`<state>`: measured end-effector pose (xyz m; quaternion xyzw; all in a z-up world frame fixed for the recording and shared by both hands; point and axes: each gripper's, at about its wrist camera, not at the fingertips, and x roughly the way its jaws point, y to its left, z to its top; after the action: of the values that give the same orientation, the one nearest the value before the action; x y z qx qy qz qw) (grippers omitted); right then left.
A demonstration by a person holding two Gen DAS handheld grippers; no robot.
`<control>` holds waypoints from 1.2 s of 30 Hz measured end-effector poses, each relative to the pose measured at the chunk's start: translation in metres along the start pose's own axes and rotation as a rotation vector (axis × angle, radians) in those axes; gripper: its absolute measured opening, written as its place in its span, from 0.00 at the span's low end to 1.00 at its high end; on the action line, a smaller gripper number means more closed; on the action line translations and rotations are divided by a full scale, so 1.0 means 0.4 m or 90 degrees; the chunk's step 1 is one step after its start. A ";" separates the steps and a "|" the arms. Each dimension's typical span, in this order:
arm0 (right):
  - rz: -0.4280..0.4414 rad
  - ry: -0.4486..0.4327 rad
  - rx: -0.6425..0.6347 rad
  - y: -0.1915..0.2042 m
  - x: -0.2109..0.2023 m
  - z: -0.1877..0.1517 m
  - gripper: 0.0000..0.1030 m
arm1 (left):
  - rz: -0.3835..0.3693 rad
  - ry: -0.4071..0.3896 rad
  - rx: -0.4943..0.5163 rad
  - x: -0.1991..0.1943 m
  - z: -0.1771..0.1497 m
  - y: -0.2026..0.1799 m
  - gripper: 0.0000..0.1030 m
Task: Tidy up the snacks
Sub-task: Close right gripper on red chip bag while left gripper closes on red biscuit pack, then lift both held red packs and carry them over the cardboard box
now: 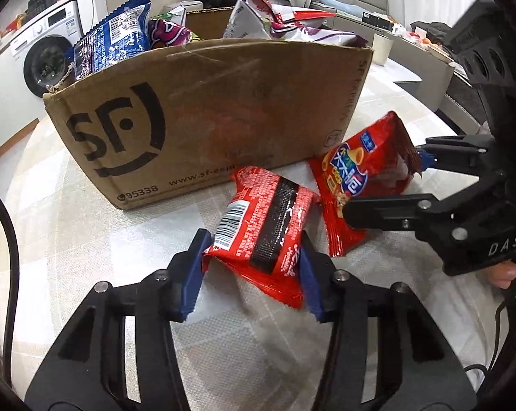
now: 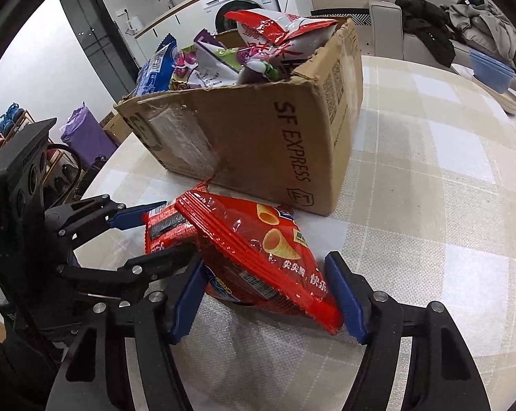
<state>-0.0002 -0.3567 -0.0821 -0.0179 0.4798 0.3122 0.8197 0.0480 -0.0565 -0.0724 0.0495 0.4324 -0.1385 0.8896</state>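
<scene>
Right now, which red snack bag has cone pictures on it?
The red cone-snack bag between the right gripper fingers; the other red packet shows a barcode instead.

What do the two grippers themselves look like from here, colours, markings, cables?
Both grippers are alike: black angular linkage arms with triangular cut-outs and silver pivot pins, ending in blue fingers. The right gripper carries white "DAS" lettering and a black block with round holes. A black cable loops beside the left gripper.
</scene>
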 end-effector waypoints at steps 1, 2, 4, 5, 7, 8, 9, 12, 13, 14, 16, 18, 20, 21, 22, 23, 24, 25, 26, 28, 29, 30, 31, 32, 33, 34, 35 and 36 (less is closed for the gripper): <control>0.002 0.000 0.000 0.002 0.001 0.000 0.68 | -0.001 0.000 -0.001 -0.005 -0.003 -0.002 0.45; 0.004 0.001 0.001 0.003 0.002 0.000 0.68 | -0.002 0.000 -0.003 -0.007 -0.003 0.000 0.45; 0.005 0.001 0.000 0.005 0.003 0.001 0.68 | -0.002 0.000 -0.003 -0.007 -0.007 0.000 0.45; 0.005 0.002 0.001 0.007 0.004 0.002 0.68 | -0.002 0.000 -0.003 -0.009 -0.011 0.000 0.45; 0.009 0.001 0.007 0.004 0.005 0.004 0.68 | -0.002 0.000 -0.003 -0.009 -0.010 0.000 0.45; 0.012 0.001 0.011 0.002 0.005 0.005 0.68 | -0.002 0.000 -0.003 -0.009 -0.010 0.000 0.45; 0.013 -0.001 0.014 -0.002 0.004 0.006 0.68 | -0.002 0.000 -0.003 -0.009 -0.009 0.000 0.44; 0.014 -0.008 0.017 -0.006 0.002 0.009 0.68 | -0.002 -0.001 -0.003 -0.009 -0.008 0.001 0.44; 0.012 -0.010 0.015 -0.006 0.002 0.009 0.63 | -0.002 -0.001 -0.003 -0.009 -0.009 0.001 0.44; 0.014 -0.011 0.012 -0.005 0.002 0.010 0.59 | -0.002 -0.001 -0.004 -0.009 -0.009 0.002 0.44; 0.025 -0.015 0.007 -0.003 -0.002 0.010 0.49 | -0.003 -0.001 -0.005 -0.012 -0.011 0.003 0.44; 0.028 -0.023 0.000 0.001 -0.009 0.011 0.45 | -0.003 -0.001 -0.005 -0.017 -0.015 0.003 0.43; 0.031 -0.028 -0.007 0.003 -0.016 0.012 0.43 | -0.007 -0.001 -0.006 -0.020 -0.015 0.004 0.43; 0.034 -0.030 -0.009 0.003 -0.019 0.012 0.43 | -0.010 -0.001 -0.007 -0.022 -0.017 0.006 0.43; 0.036 -0.031 -0.011 0.003 -0.022 0.013 0.43 | -0.014 -0.002 -0.010 -0.026 -0.019 0.009 0.43; 0.037 -0.034 -0.013 0.003 -0.025 0.014 0.42 | -0.016 -0.003 -0.011 -0.029 -0.020 0.011 0.42; 0.039 -0.038 -0.014 0.003 -0.028 0.015 0.42 | -0.017 -0.005 -0.013 -0.032 -0.021 0.013 0.42; 0.041 -0.040 -0.015 0.004 -0.032 0.016 0.42 | -0.017 -0.007 -0.014 -0.037 -0.022 0.016 0.42; 0.043 -0.043 -0.018 0.005 -0.036 0.018 0.42 | -0.019 -0.009 -0.016 -0.042 -0.023 0.019 0.42; 0.043 -0.047 -0.020 0.006 -0.047 0.026 0.42 | -0.027 -0.015 -0.020 -0.054 -0.023 0.025 0.42; 0.044 -0.050 -0.020 0.006 -0.054 0.025 0.42 | -0.028 -0.018 -0.021 -0.061 -0.023 0.026 0.42; 0.046 -0.053 -0.020 0.006 -0.059 0.025 0.42 | -0.028 -0.021 -0.021 -0.068 -0.024 0.028 0.42; 0.045 -0.055 -0.021 0.004 -0.063 0.024 0.42 | -0.030 -0.024 -0.022 -0.076 -0.024 0.030 0.42; 0.045 -0.058 -0.022 0.007 -0.072 0.021 0.42 | -0.031 -0.027 -0.022 -0.083 -0.025 0.030 0.42; 0.045 -0.062 -0.023 0.008 -0.079 0.023 0.42 | -0.031 -0.030 -0.022 -0.090 -0.027 0.031 0.42; 0.046 -0.065 -0.024 0.009 -0.084 0.024 0.42 | -0.030 -0.033 -0.021 -0.100 -0.030 0.031 0.42; 0.046 -0.067 -0.024 0.009 -0.088 0.025 0.42 | -0.029 -0.038 -0.020 -0.110 -0.033 0.031 0.42; 0.046 -0.069 -0.025 0.011 -0.094 0.026 0.42 | -0.030 -0.041 -0.020 -0.117 -0.034 0.033 0.42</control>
<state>-0.0076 -0.3682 -0.0454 -0.0001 0.4290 0.3517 0.8321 0.0139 -0.0316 -0.0447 0.0206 0.4071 -0.1541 0.9001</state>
